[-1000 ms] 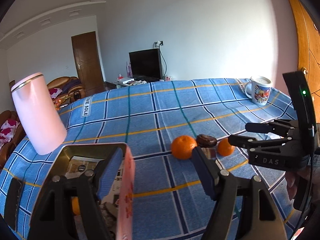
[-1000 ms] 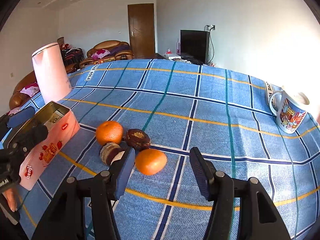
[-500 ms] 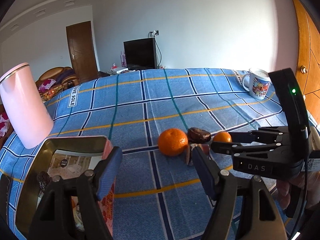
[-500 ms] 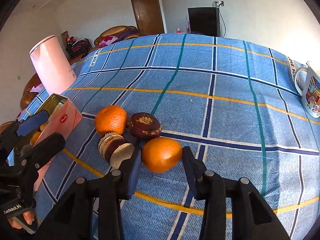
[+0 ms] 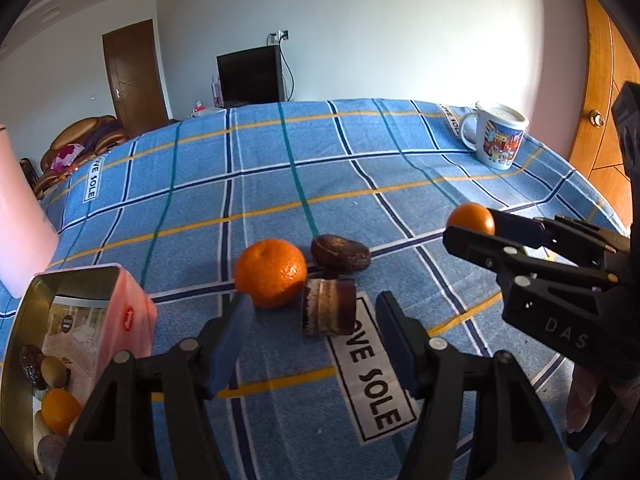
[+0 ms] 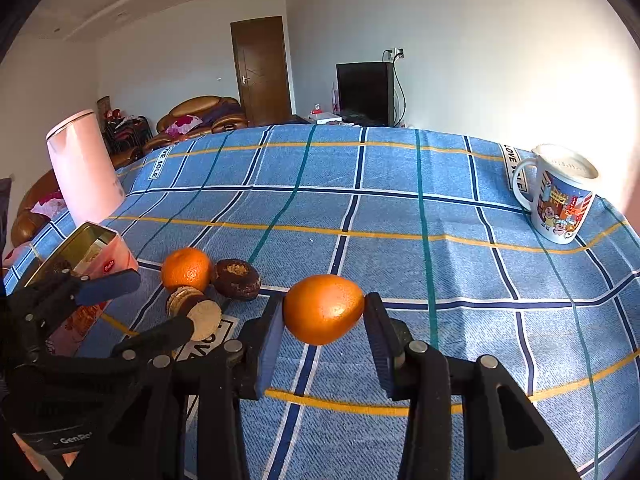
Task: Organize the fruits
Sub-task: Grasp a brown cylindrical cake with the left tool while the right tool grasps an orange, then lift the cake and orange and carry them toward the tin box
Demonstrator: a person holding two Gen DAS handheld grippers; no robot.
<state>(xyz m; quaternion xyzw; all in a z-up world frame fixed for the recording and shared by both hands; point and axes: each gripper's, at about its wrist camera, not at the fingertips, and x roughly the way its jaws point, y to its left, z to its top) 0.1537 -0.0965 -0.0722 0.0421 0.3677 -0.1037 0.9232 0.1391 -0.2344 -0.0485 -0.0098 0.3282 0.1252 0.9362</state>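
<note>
Two hand-held grippers are working over a table covered in a blue plaid cloth (image 6: pixel 400 208). The right gripper (image 6: pixel 324 312) is clamping a small orange (image 6: pixel 323 309) between its two fingers, and the fruit appears to be hanging clear of the cloth. The left gripper (image 5: pixel 312 336) is hovering with its fingers spread wide and nothing between them, pointing at a layered round cake (image 5: pixel 329 306) lying on its side. Just beyond it, a second orange (image 5: pixel 270 267) and a dark chocolate cake (image 5: pixel 341 253) are sitting close together on the cloth. At the near left, an open pink tin (image 5: pixel 132 316) is already holding another orange and some snacks. A pink kettle (image 6: pixel 84 168) and a cartoon mug (image 6: pixel 560 200) are standing well apart at the far sides.

To do this step well, the held orange is probably best carried leftward over the tin's open top with steady pressure, kept high enough to clear the rim, then lowered inside before the fingers release
</note>
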